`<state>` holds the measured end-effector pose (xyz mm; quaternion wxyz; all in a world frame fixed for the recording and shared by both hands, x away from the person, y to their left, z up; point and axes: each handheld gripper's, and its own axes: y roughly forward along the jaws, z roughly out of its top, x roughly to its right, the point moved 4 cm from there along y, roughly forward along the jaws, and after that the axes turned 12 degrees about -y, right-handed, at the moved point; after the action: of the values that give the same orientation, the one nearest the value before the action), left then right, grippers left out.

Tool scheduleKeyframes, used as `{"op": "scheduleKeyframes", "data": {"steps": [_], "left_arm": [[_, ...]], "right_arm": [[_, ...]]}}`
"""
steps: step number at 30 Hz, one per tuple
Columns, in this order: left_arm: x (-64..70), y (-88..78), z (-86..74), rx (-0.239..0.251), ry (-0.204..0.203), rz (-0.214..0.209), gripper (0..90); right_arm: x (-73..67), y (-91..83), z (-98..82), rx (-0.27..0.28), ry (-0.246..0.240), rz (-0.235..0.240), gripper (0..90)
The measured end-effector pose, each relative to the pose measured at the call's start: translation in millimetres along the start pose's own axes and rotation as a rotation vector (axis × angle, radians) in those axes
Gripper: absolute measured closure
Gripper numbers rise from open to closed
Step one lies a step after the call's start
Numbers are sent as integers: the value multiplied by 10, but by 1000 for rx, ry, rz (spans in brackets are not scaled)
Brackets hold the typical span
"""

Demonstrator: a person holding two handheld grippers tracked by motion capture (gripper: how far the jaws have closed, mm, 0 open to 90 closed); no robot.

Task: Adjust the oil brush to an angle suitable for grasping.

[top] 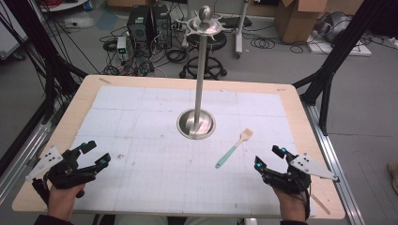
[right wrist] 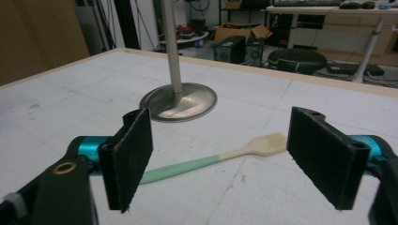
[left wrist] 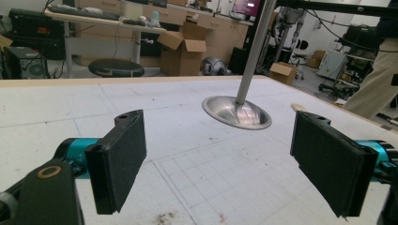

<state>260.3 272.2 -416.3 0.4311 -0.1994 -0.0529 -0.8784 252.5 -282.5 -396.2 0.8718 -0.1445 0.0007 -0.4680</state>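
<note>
One spatula (top: 233,149), one metal stand (top: 197,123), two wide-spread tools.

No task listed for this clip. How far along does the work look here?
Nothing looks done. The spatula lies flat on the table, apart from the metal stand. Both the left gripper and right gripper are open and empty, near the table's front edge. Any handling is still left.

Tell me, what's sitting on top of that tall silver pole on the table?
The pole ends in a round metal ball above a ring of short, curved hooks, all bare. Its foot stands in a round metal base on the white mat. The ring's underside is hidden from this angle.
</note>
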Motion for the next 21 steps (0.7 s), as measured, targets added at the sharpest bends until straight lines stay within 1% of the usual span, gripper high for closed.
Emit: {"op": "scheduleKeyframes", "data": {"steps": [1,2,4,7,8,9,10,11,12,13,14,15,16,18,19,20,21], "left_arm": [[-10,-4,1,0,-4,1,190],[-16,-4,5,3,-8,1,190],[-21,-5,11,2,-6,0,192],[-18,3,6,2,-10,0,193],[-16,8,2,1,-11,-2,193],[-16,12,0,-2,-10,-5,194],[-10,22,-5,-4,-8,-9,194],[-10,22,-5,-4,-8,-9,195],[-8,24,-5,-6,-8,-10,195],[-5,25,-6,-4,-10,-12,195],[-5,25,-6,-4,-10,-12,195],[-5,23,-9,-6,-10,-12,195],[-1,24,-11,-5,-12,-13,195],[6,28,-22,-13,-6,-15,196],[6,28,-22,-13,-6,-15,196],[6,29,-26,-16,-5,-16,197],[9,32,-30,-16,-8,-17,197]], "right_arm": [[0,0,0,0,0,0,269],[16,72,-8,-15,0,20,328],[44,168,-1,-18,1,40,415],[64,368,18,-36,9,84,584],[67,441,23,-45,6,100,673],[69,514,28,-62,-5,111,738],[75,586,35,-79,-14,112,796],[75,586,35,-79,-14,112,796],[80,653,42,-93,-23,114,859],[90,769,57,-109,-31,115,891],[90,769,57,-109,-31,115,891],[103,859,68,-119,-19,120,892],[103,859,68,-119,-19,120,892],[137,998,60,-156,-21,117,892],[137,998,60,-156,-21,117,892],[159,1109,36,-194,-14,119,892],[159,1109,36,-194,-14,119,892]]}}
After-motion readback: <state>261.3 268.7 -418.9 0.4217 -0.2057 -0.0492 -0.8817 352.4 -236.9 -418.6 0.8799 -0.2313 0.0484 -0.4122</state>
